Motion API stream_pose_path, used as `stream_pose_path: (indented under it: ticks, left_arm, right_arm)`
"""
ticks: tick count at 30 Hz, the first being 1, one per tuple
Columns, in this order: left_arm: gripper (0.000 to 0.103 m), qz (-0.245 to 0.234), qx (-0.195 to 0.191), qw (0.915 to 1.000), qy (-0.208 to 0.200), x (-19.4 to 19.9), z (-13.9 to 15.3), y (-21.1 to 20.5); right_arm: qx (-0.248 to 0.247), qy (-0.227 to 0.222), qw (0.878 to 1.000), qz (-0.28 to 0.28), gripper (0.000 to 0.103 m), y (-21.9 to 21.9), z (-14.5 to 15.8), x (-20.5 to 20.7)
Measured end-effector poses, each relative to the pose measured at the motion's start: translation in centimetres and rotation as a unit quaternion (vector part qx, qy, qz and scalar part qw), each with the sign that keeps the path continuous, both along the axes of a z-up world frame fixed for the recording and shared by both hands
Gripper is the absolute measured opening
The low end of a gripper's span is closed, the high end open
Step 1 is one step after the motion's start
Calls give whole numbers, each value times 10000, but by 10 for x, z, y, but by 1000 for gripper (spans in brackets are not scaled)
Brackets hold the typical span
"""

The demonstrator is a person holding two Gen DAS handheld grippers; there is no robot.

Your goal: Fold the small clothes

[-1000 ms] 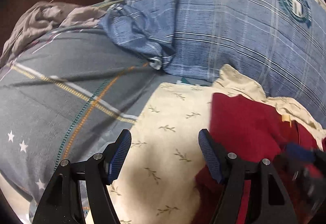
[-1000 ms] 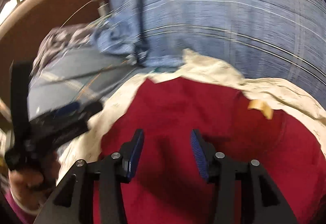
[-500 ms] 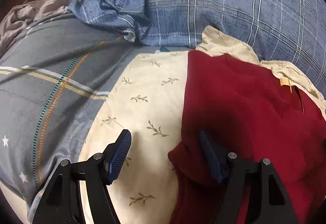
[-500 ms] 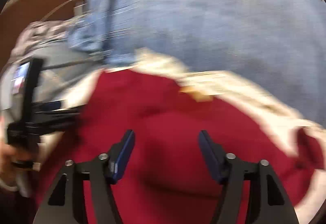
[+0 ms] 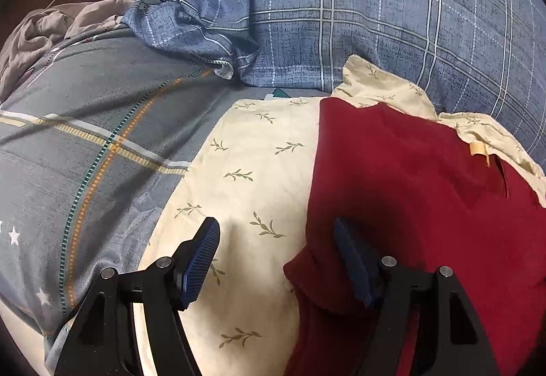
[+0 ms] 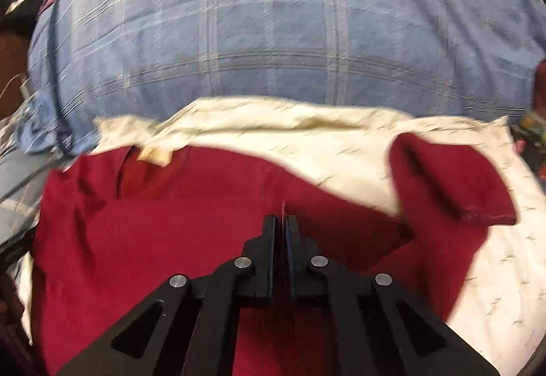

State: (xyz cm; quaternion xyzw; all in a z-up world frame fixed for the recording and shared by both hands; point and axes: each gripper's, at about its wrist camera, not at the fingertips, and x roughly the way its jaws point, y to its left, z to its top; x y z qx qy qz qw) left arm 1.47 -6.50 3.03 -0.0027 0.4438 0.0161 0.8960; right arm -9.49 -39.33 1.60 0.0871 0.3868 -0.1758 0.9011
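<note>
Shirt: red shirt (image 5: 426,205) on cream cloth (image 5: 245,171); right view alone shows its right sleeve (image 6: 450,184)
Left gripper (image 5: 276,239): jaws apart — astride shirt's edge
Right gripper (image 6: 281,222): jaws together — empty

Left gripper (image 5: 276,242): matte black linkage arms with triangular cutouts, round silver pivot screws at about 7 and 5 o'clock, and dark blue ribbed pads (image 5: 201,261) on the fingertips. Right gripper (image 6: 282,222): same black frame, four silver screws in a shallow arc, triangular cutouts at 7 and 5 o'clock, blue pad edges barely visible.

Blue plaid pillow (image 5: 341,17) close behind red shirt (image 5: 426,205)
</note>
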Motion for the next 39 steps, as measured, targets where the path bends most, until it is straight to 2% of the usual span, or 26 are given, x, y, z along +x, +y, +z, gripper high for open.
stream_pose_path:
  ticks: [3, 5, 6, 8, 10, 12, 13, 16, 20, 21, 22, 23, 25, 27, 30, 34, 37, 39]
  left_arm:
    - [68, -17, 94, 9999, 35, 2, -1, -3]
    - [68, -16, 79, 10000, 24, 2, 1, -3]
    - [68, -11, 55, 10000, 17, 1, 2, -2]
    - [68, -9, -3, 10000, -11, -1, 6, 0]
    - [68, -29, -22, 9999, -100, -4, 10, 0]
    - [68, -38, 48, 9999, -146, -6, 10, -1]
    - [68, -61, 95, 9999, -112, -6, 8, -2]
    - [69, -34, 161, 9999, 39, -3, -1, -2]
    - [71, 7, 195, 9998, 55, 1, -1, -2]
    - [71, -5, 199, 9998, 56, 1, -2, -2]
    - [71, -18, 211, 9998, 54, 2, -2, -2]
    - [71, -34, 231, 9997, 48, 2, -1, -2]
    - [71, -12, 244, 9997, 18, 4, -1, -1]
    - [70, 28, 226, 9997, -51, 3, 2, 0]
    - [69, 10, 43, 9998, -206, -1, 7, 3]
    - [69, -89, -185, 9984, -519, -10, 19, 6]
    - [69, -245, -317, 9970, -660, -19, 24, 5]
    - [69, -381, -360, 9964, -662, -23, 24, 2]
  right_arm:
    - [-109, 145, 9994, -295, 1, -16, -11, 8]
    - [224, 213, 9991, -291, 3, -21, -14, 6]
    - [336, 177, 9990, -253, 8, -23, -12, -1]
    - [515, -53, 9986, -42, 13, -16, -1, -7]
    - [580, -179, 9978, 281, 36, -2, 9, -6]
    - [653, -326, 9936, 858, 50, 22, 18, 4]
    - [669, -355, 9879, 1354, 50, 43, 21, 15]
    - [659, -193, 9690, 2375, 50, 90, 15, 46]
    - [59, 177, 9610, 2759, 49, 141, -7, 86]
    - [69, 253, 9588, 2829, 46, 149, -14, 95]
    - [58, 335, 9576, 2862, 30, 155, -20, 102]
    - [-114, 438, 9589, 2802, 22, 162, -27, 104]
    - [-440, 504, 9653, 2526, 20, 169, -36, 111]
    - [-436, 386, 9711, 2316, 20, 168, -38, 114]
    - [-335, 327, 9742, 2207, 26, 165, -32, 108]
    - [50, 260, 9790, 2023, 40, 137, -15, 67]
    - [-155, 147, 9870, 1592, 47, 105, -4, 30]
    - [-330, 193, 9928, 1136, 47, 78, -5, 9]
